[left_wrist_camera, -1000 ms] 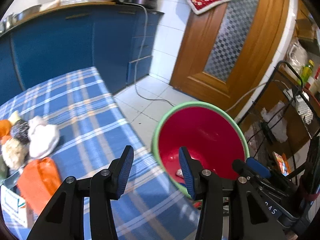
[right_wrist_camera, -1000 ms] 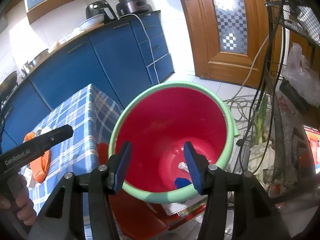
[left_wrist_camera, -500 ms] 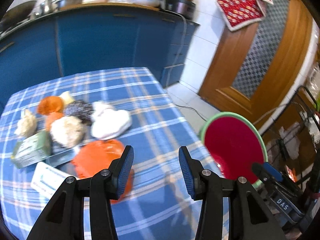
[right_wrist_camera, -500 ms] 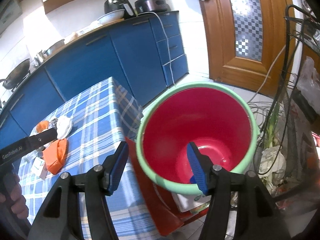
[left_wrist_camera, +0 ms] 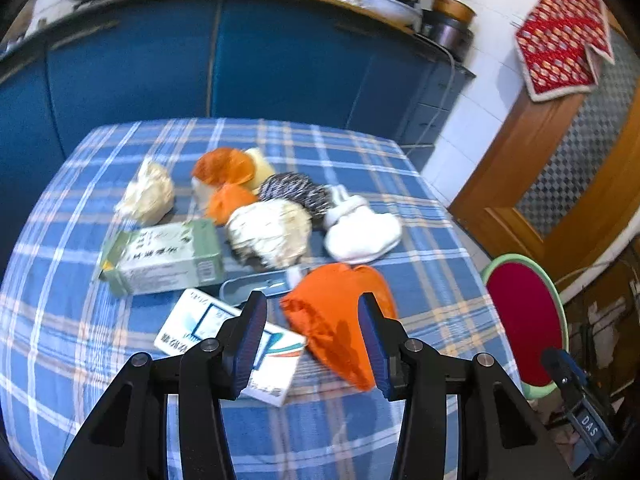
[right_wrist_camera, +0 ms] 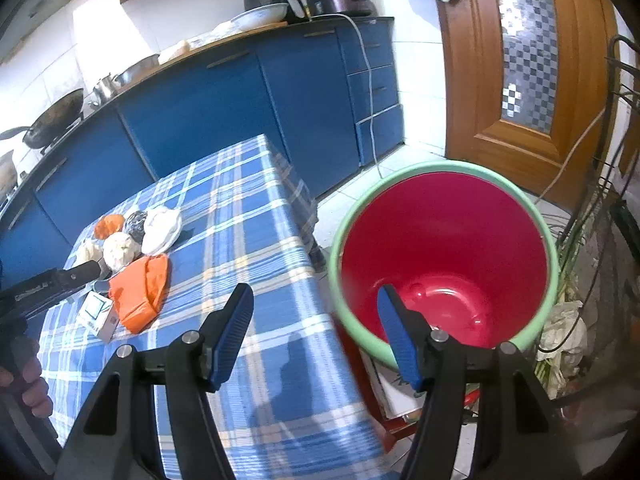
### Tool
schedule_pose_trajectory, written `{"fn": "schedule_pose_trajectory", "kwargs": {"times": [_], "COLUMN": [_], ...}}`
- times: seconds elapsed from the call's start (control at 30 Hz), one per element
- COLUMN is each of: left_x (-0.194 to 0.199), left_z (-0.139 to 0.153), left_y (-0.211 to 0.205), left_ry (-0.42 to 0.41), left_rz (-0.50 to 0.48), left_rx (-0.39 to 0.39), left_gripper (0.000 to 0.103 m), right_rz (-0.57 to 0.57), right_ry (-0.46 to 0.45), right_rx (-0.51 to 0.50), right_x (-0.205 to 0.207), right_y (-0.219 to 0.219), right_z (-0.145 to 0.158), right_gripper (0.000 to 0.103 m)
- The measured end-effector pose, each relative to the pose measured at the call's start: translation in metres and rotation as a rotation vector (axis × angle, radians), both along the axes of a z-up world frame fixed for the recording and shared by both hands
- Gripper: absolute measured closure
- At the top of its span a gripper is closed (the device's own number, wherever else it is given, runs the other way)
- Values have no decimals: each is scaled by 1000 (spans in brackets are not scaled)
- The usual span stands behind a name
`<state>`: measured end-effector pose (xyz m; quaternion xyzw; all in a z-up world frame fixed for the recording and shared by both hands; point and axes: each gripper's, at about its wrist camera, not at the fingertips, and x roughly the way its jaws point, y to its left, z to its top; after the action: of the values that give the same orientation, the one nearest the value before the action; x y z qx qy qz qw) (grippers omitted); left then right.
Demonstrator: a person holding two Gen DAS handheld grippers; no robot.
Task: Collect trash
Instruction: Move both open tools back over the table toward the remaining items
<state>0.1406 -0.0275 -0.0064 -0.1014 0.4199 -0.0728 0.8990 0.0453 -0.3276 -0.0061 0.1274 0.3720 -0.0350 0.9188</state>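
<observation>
A pile of trash lies on the blue checked tablecloth [left_wrist_camera: 360,152]: an orange plastic bag [left_wrist_camera: 340,320], a white wad [left_wrist_camera: 360,232], crumpled paper balls [left_wrist_camera: 272,232], a green carton [left_wrist_camera: 164,256] and a white box [left_wrist_camera: 208,332]. My left gripper [left_wrist_camera: 312,340] is open and empty, just above the orange bag. A red bucket with a green rim [right_wrist_camera: 440,248] stands on the floor beside the table's right edge. My right gripper [right_wrist_camera: 316,332] is open and empty over the table edge next to the bucket. The orange bag also shows in the right wrist view [right_wrist_camera: 140,292].
Blue kitchen cabinets [left_wrist_camera: 200,60] run behind the table. A wooden door [right_wrist_camera: 520,60] stands at the right. A wire rack [right_wrist_camera: 616,160] with cables and plastic bags stands close beside the bucket. A red stool [right_wrist_camera: 400,428] sits under the bucket.
My left gripper has swung left from over the bucket to the trash pile on the table. My right gripper has pulled back and left from the bucket toward the table edge.
</observation>
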Motion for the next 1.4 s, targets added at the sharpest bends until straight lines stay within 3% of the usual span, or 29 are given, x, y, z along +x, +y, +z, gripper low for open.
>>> {"fn": "schedule_pose_trajectory", "kwargs": {"times": [0.17,0.47,0.7,0.8,1.1,1.4], "left_x": [7,18,13,4,-20,-25], "left_z": [-11,-27,-25,-21,-25,-39], "left_y": [6,5,7,9,-9,6], "left_ry": [23,68,91,92,118,140], "left_rz": [33,100,132,117,7,36], "left_rx": [11,135,129,87,147,202], "left_gripper": [54,54,52,50,46,46], "right_rz": [31,44,58,62,60,74], "right_ry": [2,8,13,11,8,8], "right_rx": [-6,-9,-1,4,16,18], "right_x": [2,2,4,4,4,4], "right_y": [12,18,22,23,21,25], "right_z": [0,-1,-5,-5,-7,-5], "right_gripper": [37,37,37,37,37,37]}}
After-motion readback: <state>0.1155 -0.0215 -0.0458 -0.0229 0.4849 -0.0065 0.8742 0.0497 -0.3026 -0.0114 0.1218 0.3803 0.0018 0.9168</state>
